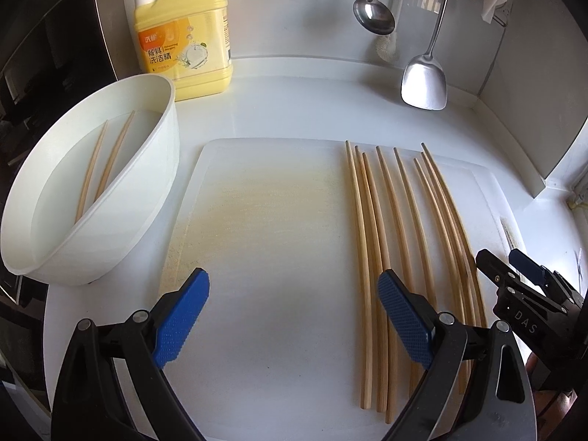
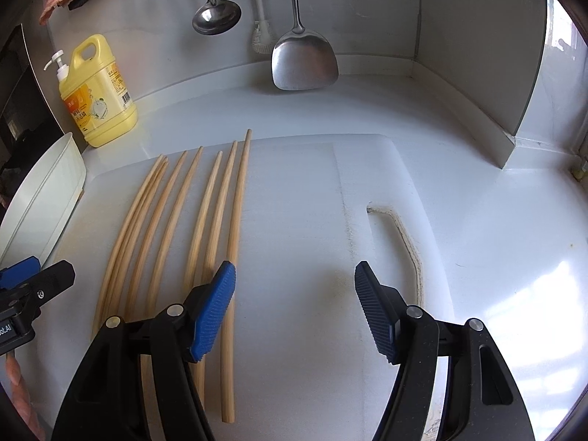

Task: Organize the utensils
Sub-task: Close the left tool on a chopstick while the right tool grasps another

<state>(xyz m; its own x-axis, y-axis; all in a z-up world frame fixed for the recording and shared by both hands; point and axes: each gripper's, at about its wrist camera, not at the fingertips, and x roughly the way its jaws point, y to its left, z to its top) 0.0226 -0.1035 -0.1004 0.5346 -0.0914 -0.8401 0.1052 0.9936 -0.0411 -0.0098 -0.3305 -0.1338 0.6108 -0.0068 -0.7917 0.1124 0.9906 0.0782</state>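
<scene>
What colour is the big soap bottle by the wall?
The soap bottle is yellow with a white pump top; it shows best in the left wrist view.

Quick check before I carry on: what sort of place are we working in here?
Most likely a home kitchen counter. A ladle and spatula hang on the wall, a yellow dish detergent bottle stands nearby, and chopsticks lie on a white cutting board.

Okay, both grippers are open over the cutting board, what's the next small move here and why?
Probably lower the right gripper a little to its left and close on the outermost chopstick. Both grippers hold nothing, seven chopsticks lie loose on the cutting board, and two already sit in the white bowl. That stick lies nearest the right gripper's left finger. The left gripper is over bare board.
</scene>
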